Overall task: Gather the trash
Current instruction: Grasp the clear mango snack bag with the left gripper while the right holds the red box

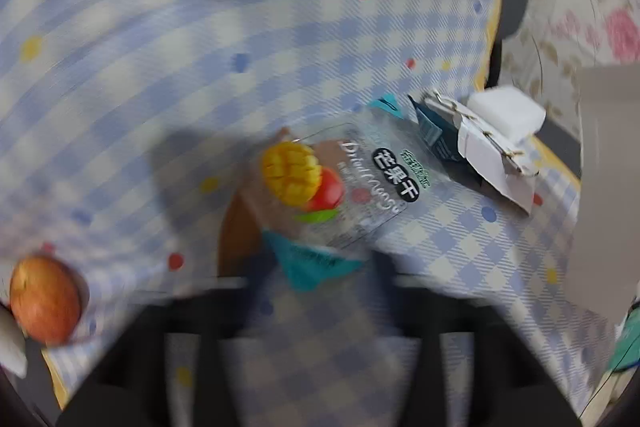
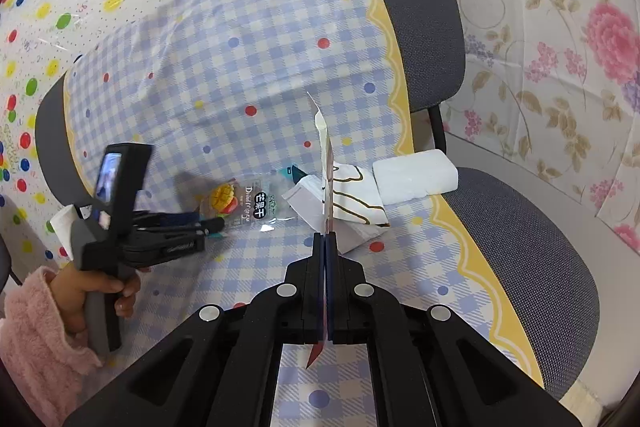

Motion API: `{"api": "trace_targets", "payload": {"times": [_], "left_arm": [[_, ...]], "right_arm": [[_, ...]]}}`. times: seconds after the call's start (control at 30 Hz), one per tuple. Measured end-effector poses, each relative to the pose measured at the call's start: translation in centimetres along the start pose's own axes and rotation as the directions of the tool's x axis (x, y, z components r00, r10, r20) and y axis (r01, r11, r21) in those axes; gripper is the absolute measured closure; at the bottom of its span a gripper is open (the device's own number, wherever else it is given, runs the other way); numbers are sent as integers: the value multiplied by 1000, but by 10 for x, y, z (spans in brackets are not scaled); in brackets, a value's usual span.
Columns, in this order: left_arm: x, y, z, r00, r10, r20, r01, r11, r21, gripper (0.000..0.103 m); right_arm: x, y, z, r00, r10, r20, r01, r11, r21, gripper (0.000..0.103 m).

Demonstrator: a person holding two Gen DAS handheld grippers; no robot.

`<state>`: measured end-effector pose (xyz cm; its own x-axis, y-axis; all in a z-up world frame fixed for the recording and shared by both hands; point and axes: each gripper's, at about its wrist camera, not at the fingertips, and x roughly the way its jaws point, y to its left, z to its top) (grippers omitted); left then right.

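Note:
A dried mango packet (image 1: 320, 187) lies on the blue checked cloth (image 1: 200, 47); it also shows in the right wrist view (image 2: 240, 201). My left gripper (image 1: 320, 283) is open, its blurred fingers just short of the packet's near teal edge; it shows from the side in the right wrist view (image 2: 216, 225). My right gripper (image 2: 325, 239) is shut on a thin flat wrapper (image 2: 325, 155) that stands edge-on. A torn white and brown paper wrapper (image 2: 352, 203) lies behind it, also seen in the left wrist view (image 1: 480, 151).
A white foam block (image 2: 416, 175) lies at the cloth's yellow edge, on grey chairs (image 2: 520, 235). An apple (image 1: 44, 303) sits at the left wrist view's lower left. A grey box (image 1: 608, 187) stands at the right. Floral and dotted sheets cover the background.

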<state>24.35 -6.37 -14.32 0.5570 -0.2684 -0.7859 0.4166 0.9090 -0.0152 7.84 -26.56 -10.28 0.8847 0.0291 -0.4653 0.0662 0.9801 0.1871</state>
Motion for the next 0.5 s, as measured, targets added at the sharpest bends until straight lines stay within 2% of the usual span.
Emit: {"api": "trace_targets", "payload": {"times": [0.03, 0.17, 0.27, 0.4, 0.5], "left_arm": [[-8, 4, -6, 1000, -12, 23, 13, 1000, -23, 31], [-15, 17, -17, 997, -72, 18, 74, 990, -120, 31], [2, 17, -12, 999, -40, -17, 37, 990, -138, 31], [19, 16, 0, 996, -79, -43, 70, 982, -175, 31], [26, 15, 8, 995, -82, -53, 72, 983, -169, 32]], "right_arm": [[0, 1, 0, 1000, 0, 0, 0, 1000, -1, 102], [-2, 5, -2, 1000, 4, -1, -4, 1000, -6, 102], [-3, 8, -2, 1000, 8, -4, -8, 1000, -16, 102], [-2, 9, -2, 1000, 4, -9, -4, 1000, -29, 102], [1, 6, -2, 1000, 1, -12, -1, 1000, -28, 102]]}}
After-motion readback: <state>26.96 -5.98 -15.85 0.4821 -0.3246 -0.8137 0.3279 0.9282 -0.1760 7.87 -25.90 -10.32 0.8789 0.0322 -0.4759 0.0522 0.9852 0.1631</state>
